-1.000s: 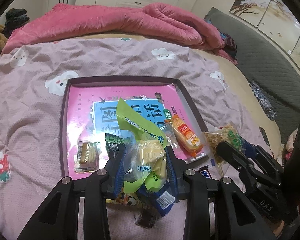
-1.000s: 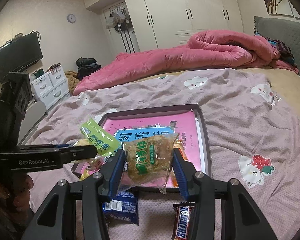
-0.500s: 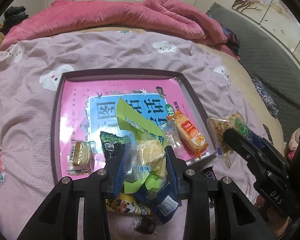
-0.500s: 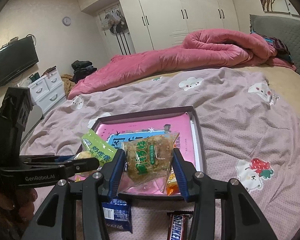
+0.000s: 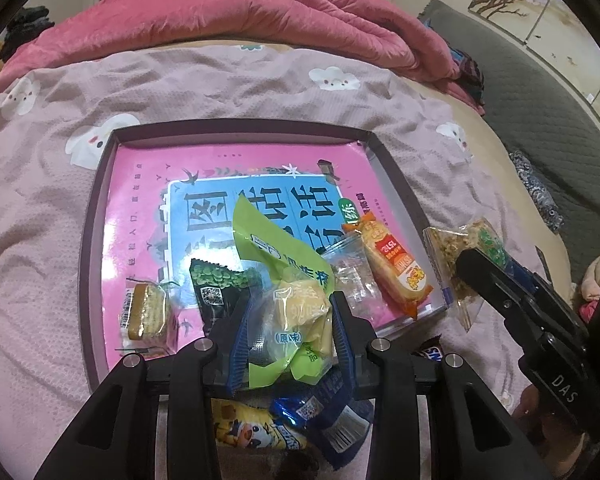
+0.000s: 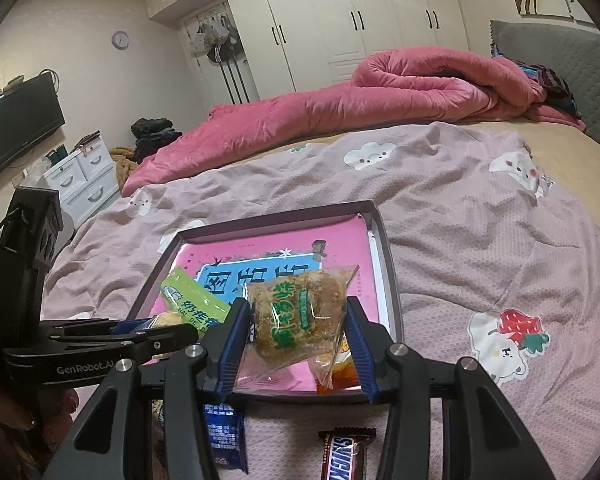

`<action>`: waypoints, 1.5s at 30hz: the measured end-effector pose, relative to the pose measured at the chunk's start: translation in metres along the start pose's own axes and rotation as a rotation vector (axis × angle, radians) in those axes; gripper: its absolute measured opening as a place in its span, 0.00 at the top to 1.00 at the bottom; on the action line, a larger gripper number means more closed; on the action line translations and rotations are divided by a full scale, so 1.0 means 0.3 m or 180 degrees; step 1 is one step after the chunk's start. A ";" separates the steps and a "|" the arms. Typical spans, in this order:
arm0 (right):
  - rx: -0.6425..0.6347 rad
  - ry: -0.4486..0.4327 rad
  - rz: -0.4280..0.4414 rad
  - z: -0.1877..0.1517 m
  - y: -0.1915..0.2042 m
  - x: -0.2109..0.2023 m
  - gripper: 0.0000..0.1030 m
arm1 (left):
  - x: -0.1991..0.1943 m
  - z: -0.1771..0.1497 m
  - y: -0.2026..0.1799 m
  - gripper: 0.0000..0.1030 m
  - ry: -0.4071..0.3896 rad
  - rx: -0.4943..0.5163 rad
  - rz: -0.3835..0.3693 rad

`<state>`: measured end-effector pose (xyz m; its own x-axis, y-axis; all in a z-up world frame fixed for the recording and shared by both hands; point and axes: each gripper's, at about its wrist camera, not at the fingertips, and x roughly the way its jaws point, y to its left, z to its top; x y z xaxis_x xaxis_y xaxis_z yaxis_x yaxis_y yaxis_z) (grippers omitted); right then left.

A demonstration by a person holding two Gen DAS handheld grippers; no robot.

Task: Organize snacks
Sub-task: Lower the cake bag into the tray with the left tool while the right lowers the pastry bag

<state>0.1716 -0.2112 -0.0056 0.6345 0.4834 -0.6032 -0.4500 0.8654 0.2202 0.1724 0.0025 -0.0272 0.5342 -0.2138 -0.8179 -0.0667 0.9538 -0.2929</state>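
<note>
My left gripper [image 5: 290, 332] is shut on a green-and-clear snack packet [image 5: 288, 292] and holds it over the near edge of the dark-rimmed tray [image 5: 96, 216] with a pink book cover inside. My right gripper [image 6: 298, 340] is shut on a clear packet of brown floss cake [image 6: 300, 316] above the tray's near right corner [image 6: 392, 308]. In the tray lie a wafer pack [image 5: 146, 314], a black-green pea packet [image 5: 216, 284] and an orange sausage packet [image 5: 392, 264]. The right gripper with its cake also shows in the left wrist view [image 5: 476, 264].
A Snickers bar [image 6: 344, 456] and a blue packet [image 6: 224, 436] lie on the pink bedsheet in front of the tray. A yellow cartoon packet [image 5: 252, 428] and blue packet [image 5: 328, 420] lie under my left gripper. A pink duvet [image 6: 340, 100] is bunched at the far side.
Both grippers have moved forward and a little up over the tray's near edge, each still holding its packet. The tray's contents have not moved.
</note>
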 end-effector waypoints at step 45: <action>-0.0080 0.0259 -0.0128 -0.031 -0.024 0.143 0.53 | 0.063 -0.007 -0.014 0.63 0.0116 0.0061 -0.0040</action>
<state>0.1962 -0.1980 -0.0403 0.5996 0.4351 -0.6717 -0.4416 0.8798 0.1758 0.1810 -0.0059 -0.0425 0.5037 -0.2329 -0.8319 -0.0439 0.9548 -0.2939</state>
